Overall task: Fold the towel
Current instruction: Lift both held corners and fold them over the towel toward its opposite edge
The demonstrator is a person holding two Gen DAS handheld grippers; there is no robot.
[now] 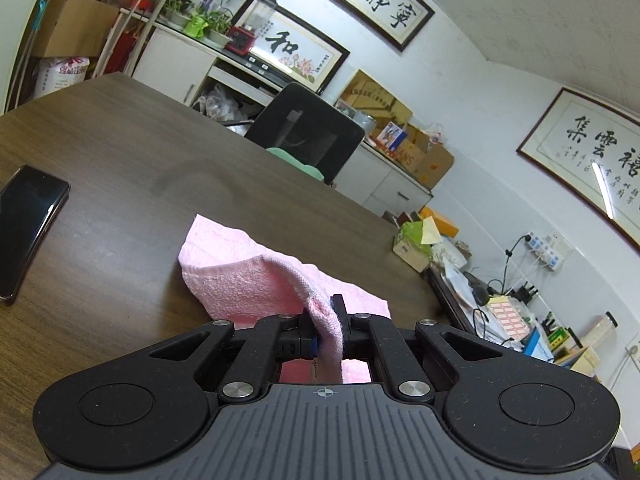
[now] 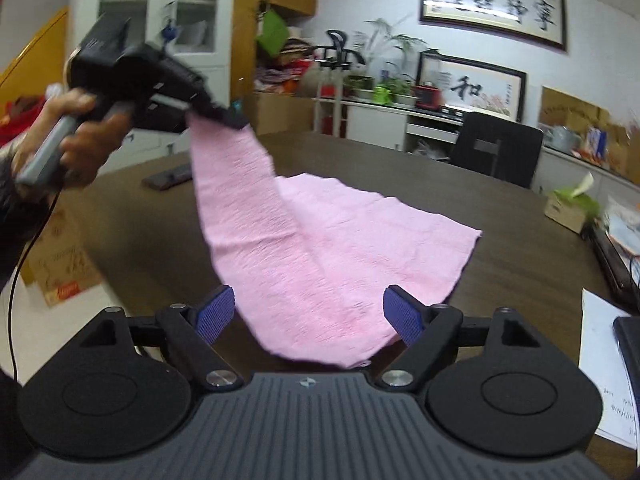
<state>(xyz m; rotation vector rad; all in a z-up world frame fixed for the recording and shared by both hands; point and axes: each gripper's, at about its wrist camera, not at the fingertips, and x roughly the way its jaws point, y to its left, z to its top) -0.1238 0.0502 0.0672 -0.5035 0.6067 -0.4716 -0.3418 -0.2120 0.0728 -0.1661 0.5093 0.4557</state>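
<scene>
A pink towel (image 2: 320,248) lies partly on the dark wooden table (image 2: 520,248). One corner is lifted up to the left, where my left gripper (image 2: 224,118) is shut on it, held by a hand (image 2: 80,136). In the left wrist view the pinched corner of the towel (image 1: 256,276) drapes over my left gripper (image 1: 326,316), and the rest trails onto the table (image 1: 140,152). My right gripper (image 2: 308,314) stands open at the towel's near edge. Its blue pads (image 2: 402,314) are wide apart on either side of the cloth and do not press on it.
A black phone (image 1: 30,228) lies on the table at the left. A black chair (image 2: 498,148) stands at the far edge. White papers (image 2: 608,372) lie at the right near corner. A tissue box (image 2: 570,206) and clutter sit on the right side.
</scene>
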